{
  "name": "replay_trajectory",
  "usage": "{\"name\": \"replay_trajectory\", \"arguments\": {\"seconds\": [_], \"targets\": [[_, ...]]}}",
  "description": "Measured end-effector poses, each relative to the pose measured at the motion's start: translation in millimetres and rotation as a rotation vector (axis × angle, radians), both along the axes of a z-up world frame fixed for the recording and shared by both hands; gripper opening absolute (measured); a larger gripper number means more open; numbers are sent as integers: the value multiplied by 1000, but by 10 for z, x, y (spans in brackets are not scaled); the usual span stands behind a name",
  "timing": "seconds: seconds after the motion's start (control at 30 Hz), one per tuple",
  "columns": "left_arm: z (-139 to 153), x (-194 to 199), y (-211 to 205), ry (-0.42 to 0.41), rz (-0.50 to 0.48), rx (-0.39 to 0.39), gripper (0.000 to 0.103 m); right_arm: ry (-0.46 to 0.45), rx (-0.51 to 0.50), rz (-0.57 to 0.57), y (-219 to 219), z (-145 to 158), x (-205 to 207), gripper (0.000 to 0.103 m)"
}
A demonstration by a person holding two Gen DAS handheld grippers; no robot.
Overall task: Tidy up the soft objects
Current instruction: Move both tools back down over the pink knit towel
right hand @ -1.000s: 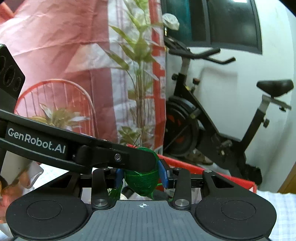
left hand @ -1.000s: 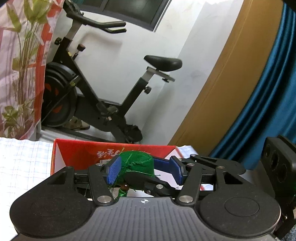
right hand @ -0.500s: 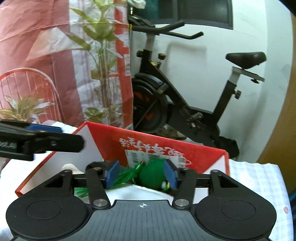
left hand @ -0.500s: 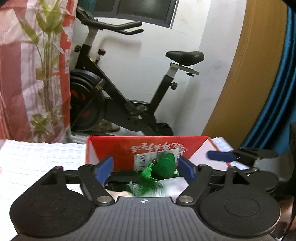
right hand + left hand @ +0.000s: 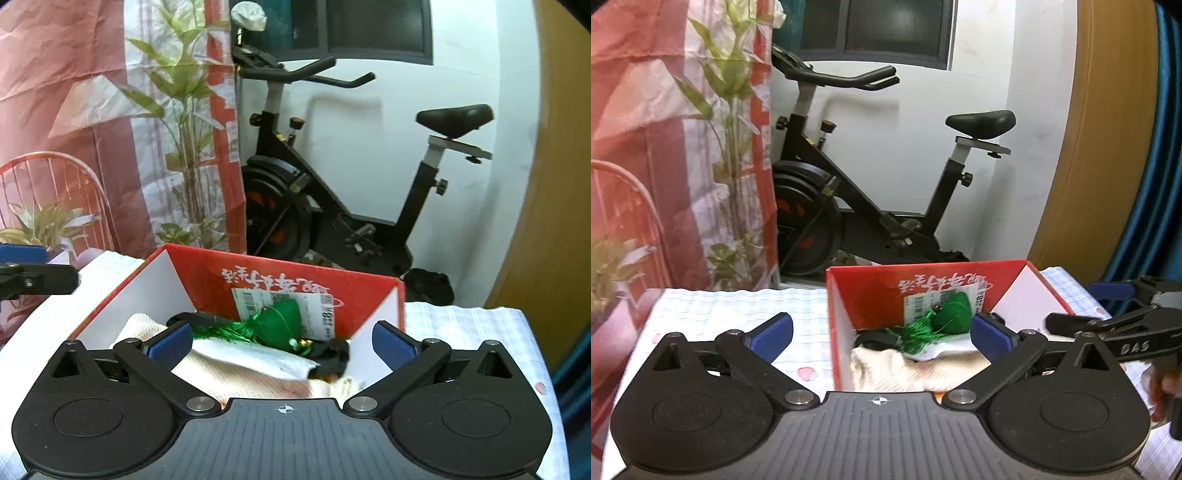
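Green pouch (image 5: pixel 955 314): lies inside the red box (image 5: pixel 864 295), against its far wall, on the white and cream cloths (image 5: pixel 897 365); touching neither gripper.
Long axis: roughly across both views, tassel (image 5: pixel 912 330) trailing left, bulb end to the right, slightly tilted up.
Left gripper (image 5: pixel 882 332): jaws opening wide, nothing between the pads; pouch lies ahead, right of centre.
Right gripper (image 5: pixel 282 338): jaws opening wide, empty; pouch sits almost dead ahead, between the pad lines but beyond them.
Nearer hand: judged the right, being more centred.
Surroundings: box on a checked tablecloth (image 5: pixel 720 306); exercise bike (image 5: pixel 871 192) behind.
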State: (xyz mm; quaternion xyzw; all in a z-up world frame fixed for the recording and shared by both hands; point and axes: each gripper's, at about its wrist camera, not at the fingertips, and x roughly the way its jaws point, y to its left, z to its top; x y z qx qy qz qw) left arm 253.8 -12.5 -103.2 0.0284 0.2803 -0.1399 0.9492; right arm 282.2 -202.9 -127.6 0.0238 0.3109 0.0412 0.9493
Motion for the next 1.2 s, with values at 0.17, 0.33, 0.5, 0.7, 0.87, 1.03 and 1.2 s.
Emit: {"name": "replay_trajectory", "arguments": {"seconds": [0.17, 0.33, 0.5, 0.7, 0.87, 1.03, 1.2], "targets": [[45, -265, 102, -15, 20, 22, 103, -17, 12, -30, -75, 43, -242, 103], [1, -573, 220, -31, 59, 18, 103, -52, 11, -40, -133, 39, -546, 103], [-142, -837, 279, -30, 86, 40, 103, -89, 8, -51, -182, 2, -827, 103], [-401, -1084, 341, 6, 119, 50, 103, -112, 24, -57, -229, -98, -1155, 103], [-627, -1171, 322, 47, 129, 68, 103, -106, 2, -32, -175, -278, -1382, 103], [-902, -1200, 281, 119, 133, 39, 103, -62, -12, -12, -56, -569, -1533, 103], [-1168, -1286, 209, 173, 137, 32, 103, 8, 18, -20, 40, -920, -1646, 103]]}}
